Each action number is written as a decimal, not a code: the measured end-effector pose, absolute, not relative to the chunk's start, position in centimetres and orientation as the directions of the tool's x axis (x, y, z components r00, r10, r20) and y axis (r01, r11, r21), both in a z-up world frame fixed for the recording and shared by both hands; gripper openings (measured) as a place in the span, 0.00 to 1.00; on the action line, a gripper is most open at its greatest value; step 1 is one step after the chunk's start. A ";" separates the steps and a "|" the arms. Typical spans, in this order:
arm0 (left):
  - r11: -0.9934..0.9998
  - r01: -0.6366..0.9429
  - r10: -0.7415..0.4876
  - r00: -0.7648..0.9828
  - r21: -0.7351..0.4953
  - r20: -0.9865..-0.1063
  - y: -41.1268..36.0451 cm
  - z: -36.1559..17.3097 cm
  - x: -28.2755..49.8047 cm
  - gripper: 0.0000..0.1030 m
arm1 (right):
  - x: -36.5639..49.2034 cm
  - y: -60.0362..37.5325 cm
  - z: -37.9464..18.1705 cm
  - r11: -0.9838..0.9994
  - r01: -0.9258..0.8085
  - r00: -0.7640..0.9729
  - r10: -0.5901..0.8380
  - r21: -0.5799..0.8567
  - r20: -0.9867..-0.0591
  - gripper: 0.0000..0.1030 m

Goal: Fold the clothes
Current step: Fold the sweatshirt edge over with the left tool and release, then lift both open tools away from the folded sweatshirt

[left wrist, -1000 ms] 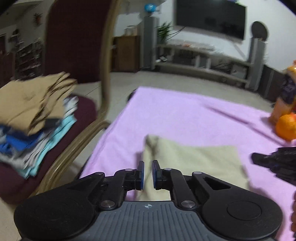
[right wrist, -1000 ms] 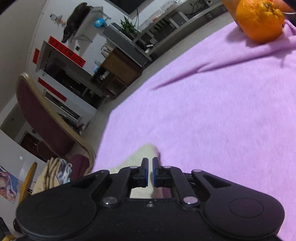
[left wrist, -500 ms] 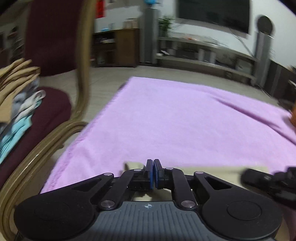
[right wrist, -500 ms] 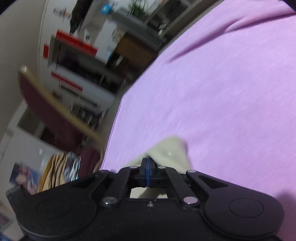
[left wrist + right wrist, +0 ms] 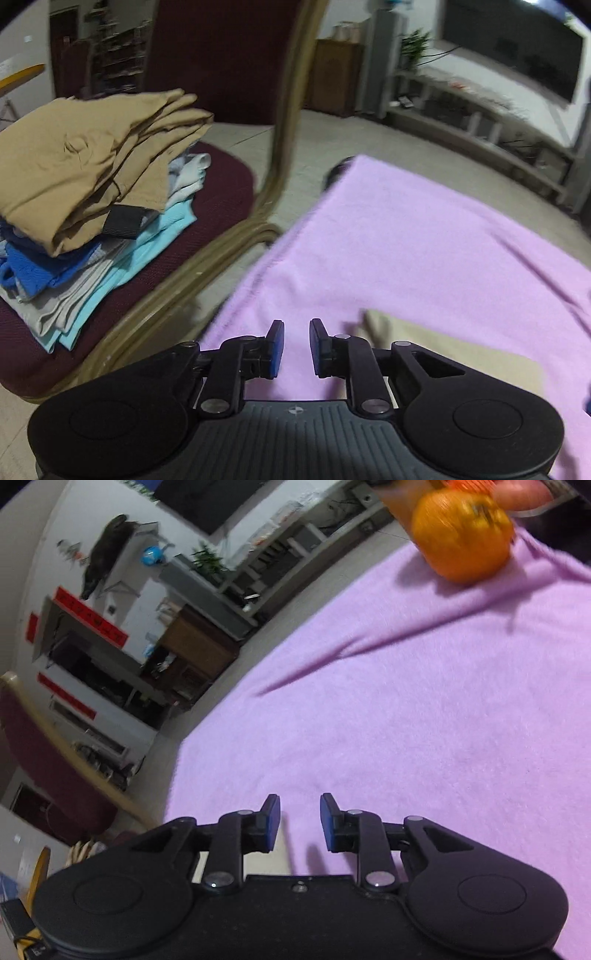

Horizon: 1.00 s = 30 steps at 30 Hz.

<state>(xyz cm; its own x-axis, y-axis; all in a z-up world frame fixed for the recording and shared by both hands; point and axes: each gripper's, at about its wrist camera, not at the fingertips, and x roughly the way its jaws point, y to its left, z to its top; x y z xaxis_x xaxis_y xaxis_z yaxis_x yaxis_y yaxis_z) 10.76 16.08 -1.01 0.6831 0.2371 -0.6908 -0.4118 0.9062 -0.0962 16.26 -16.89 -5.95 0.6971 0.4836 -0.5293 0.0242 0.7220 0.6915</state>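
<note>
- One pink blanket (image 5: 424, 251), fleecy and soft, covers the work surface; a long crease runs across it toward the far side.
- One chair (image 5: 229, 62), dark red padded seat and back in a curved, tan bentwood frame, stands just beside the blanket's edge.
- One stack of clothes (image 5: 92, 192) sits on the chair seat: a tan garment on top, folded thick and rumpled, then blue, grey-white and light turquoise layers below. I cannot count the pieces exactly.
- One beige cloth (image 5: 450, 350), folded flat into a rectangle with a smooth weave, lies on the blanket near its close edge, just right of the left gripper.
- Two grippers, black plastic with blue pads. The left gripper (image 5: 293, 347) hangs over the blanket edge, its jaws opening, nothing between them. The right gripper (image 5: 300, 823) is over the blanket too, jaws opening and apart, holding nothing; a pale strip of cloth shows beneath its linkage.
- One orange (image 5: 461, 535), round and dimpled, rests on the blanket at the far side.
</note>
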 end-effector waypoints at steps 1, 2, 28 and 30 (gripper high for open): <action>0.929 -0.360 0.201 0.691 -0.089 -0.695 15.0 -1.3 10.0 0.17 | 15.5 -16.1 -5.1 0.734 -0.012 0.690 0.498 0.679 -0.526 0.24; 0.947 -0.312 0.172 0.691 -0.074 -0.702 13.9 -1.8 9.3 0.17 | 14.6 -15.0 -4.3 0.754 -0.062 0.677 0.513 0.654 -0.527 0.24; 0.993 -0.109 0.108 0.706 0.043 -0.700 9.2 -2.2 -2.6 0.18 | 0.0 -11.4 -2.1 0.846 -0.457 0.554 0.513 0.275 -0.656 0.11; 0.995 -0.085 0.096 0.715 0.051 -0.693 8.1 -2.5 -1.8 0.17 | 0.7 -10.7 -2.5 0.836 -0.450 0.549 0.536 0.314 -0.641 0.11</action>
<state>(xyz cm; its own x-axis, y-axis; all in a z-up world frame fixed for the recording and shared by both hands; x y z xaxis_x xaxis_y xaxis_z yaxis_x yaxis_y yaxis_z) -1.83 8.13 -2.53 0.7147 0.0964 -0.6927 -0.0845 0.9951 0.0513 0.73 -10.74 -2.54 0.5494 0.5359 -0.6411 -0.4497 0.8363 0.3137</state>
